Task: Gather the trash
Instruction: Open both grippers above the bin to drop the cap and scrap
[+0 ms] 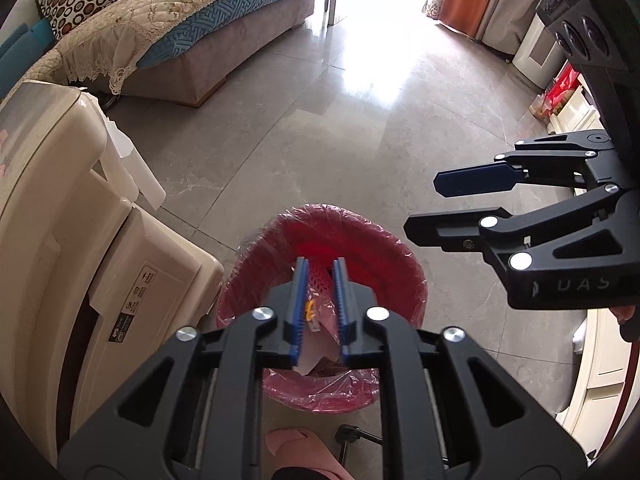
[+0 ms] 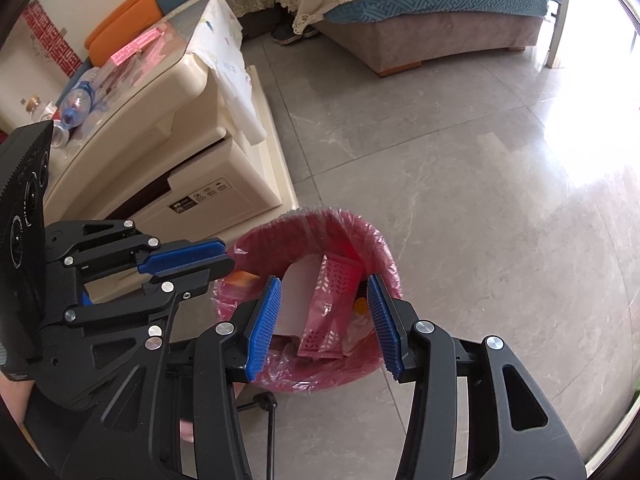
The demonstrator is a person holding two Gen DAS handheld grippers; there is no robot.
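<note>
A red waste bin (image 1: 360,228) lined with a thin pink plastic bag stands on the grey tile floor, right below both grippers. Inside it lie a white card (image 2: 298,300), a pink patterned wrapper (image 2: 332,292) and a small orange scrap. My left gripper (image 1: 321,262) hangs over the bin's mouth, open by a narrow gap, with nothing between its blue pads. My right gripper (image 2: 324,280) is over the same bin, open wider and empty. Each gripper shows in the other's view: the right gripper (image 1: 424,204) at the right, the left gripper (image 2: 192,264) at the left.
A cream cabinet (image 2: 192,152) stands close to the bin's left side, with plastic bottles (image 2: 76,104) and pink papers on top. A sofa (image 1: 224,32) lies farther back. A black cable (image 2: 272,404) runs on the floor at the bin's near side, by a pink slipper (image 1: 304,452).
</note>
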